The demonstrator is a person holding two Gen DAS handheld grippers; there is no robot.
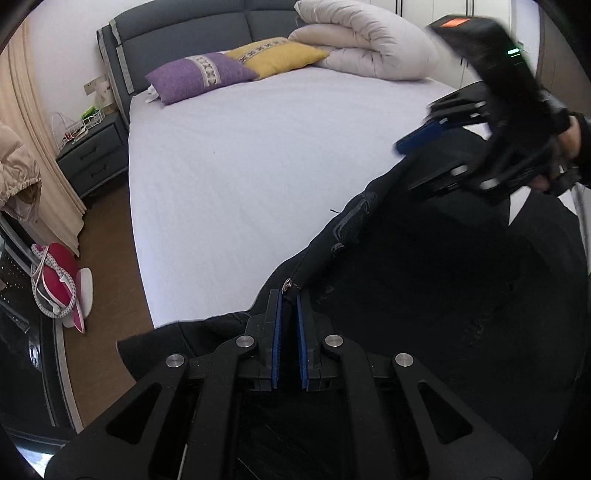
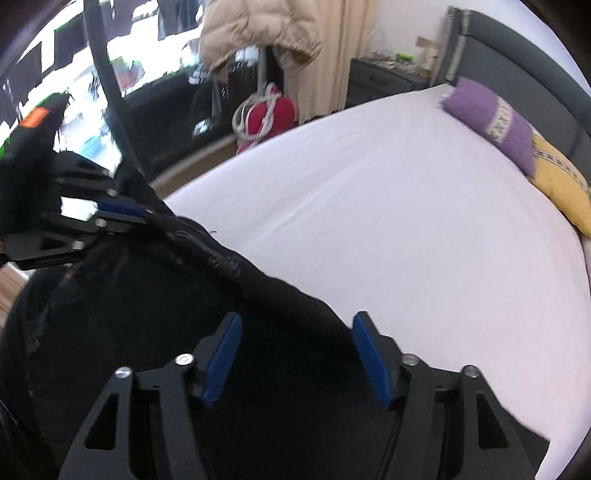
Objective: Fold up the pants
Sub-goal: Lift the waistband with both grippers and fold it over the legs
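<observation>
Left wrist view: the left gripper (image 1: 289, 314) has its blue pads pressed together on the waistband edge of the black pants (image 1: 424, 295), a small metal button showing just past the fingertips. From this pinch the waistband runs up and to the right as a taut dark ridge toward the right gripper (image 1: 424, 162), blurred above the cloth, its jaws spread and a hand (image 1: 569, 140) behind it. The rest of the pants spreads over the near right corner of the bed (image 1: 258, 166). Only this view shows the far side of the bed: a rolled white duvet (image 1: 362, 40), a purple pillow (image 1: 199, 75) and a yellow pillow (image 1: 277, 55) against the grey headboard (image 1: 184, 29), with a grey nightstand (image 1: 92, 155) at the bed's left.

Right wrist view: the right gripper (image 2: 295, 358) holds its jaws apart, the pads (image 2: 221, 358) clear of the cloth; the pants (image 2: 147, 332) lie below and between them, nothing pinched. The waistband ridge slants from the left gripper (image 2: 122, 218), at upper left and clamped on the fabric, down to the right-hand pad. Only this view shows a beige jacket (image 2: 251, 33) hanging beyond the bed's (image 2: 406, 221) far edge and a red object (image 2: 273, 114) wrapped in white cord on the floor beside it.
</observation>
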